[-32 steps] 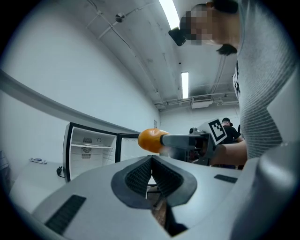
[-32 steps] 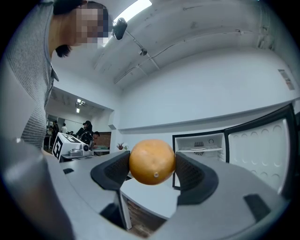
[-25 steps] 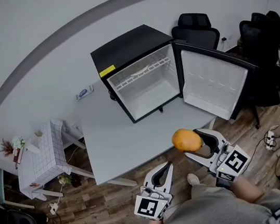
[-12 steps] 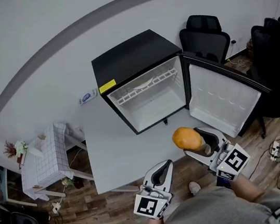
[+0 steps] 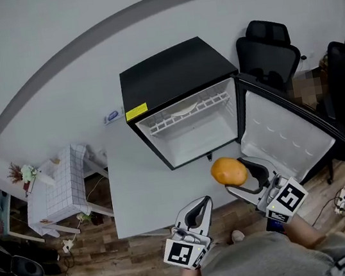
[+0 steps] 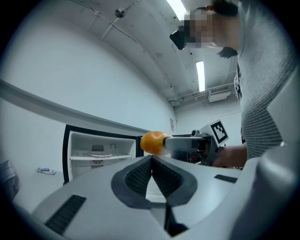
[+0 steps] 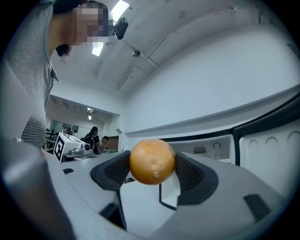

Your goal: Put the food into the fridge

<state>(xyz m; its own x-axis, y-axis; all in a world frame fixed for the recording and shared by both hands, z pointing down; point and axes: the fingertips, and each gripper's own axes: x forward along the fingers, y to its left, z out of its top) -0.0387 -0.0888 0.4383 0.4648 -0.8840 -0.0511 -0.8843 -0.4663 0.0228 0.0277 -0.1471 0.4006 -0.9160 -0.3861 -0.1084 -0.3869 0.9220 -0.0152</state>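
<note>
An orange (image 5: pixel 229 172) (image 7: pixel 152 161) (image 6: pixel 151 142) is clamped between the pads of my right gripper (image 5: pixel 242 179) (image 7: pixel 153 169), held in the air just in front of the table's near edge. Beyond it stands a small black fridge (image 5: pixel 176 78) on the grey table (image 5: pixel 140 178), its door (image 5: pixel 288 129) swung wide to the right and its white inside (image 5: pixel 194 134) (image 6: pixel 96 157) showing a wire shelf. My left gripper (image 5: pixel 201 209) (image 6: pixel 151 161) is lower left of the orange, its jaws touching at the tips with nothing between them.
Black office chairs (image 5: pixel 269 53) stand behind the open door at the right. A small white tiled table (image 5: pixel 57 191) sits on the wooden floor at the left. A small white-and-blue object (image 5: pixel 112 116) lies on the table against the wall.
The view has drawn in toward the fridge, which now sits nearer and more central. Both grippers hold the same pose, the orange still in the right one.
</note>
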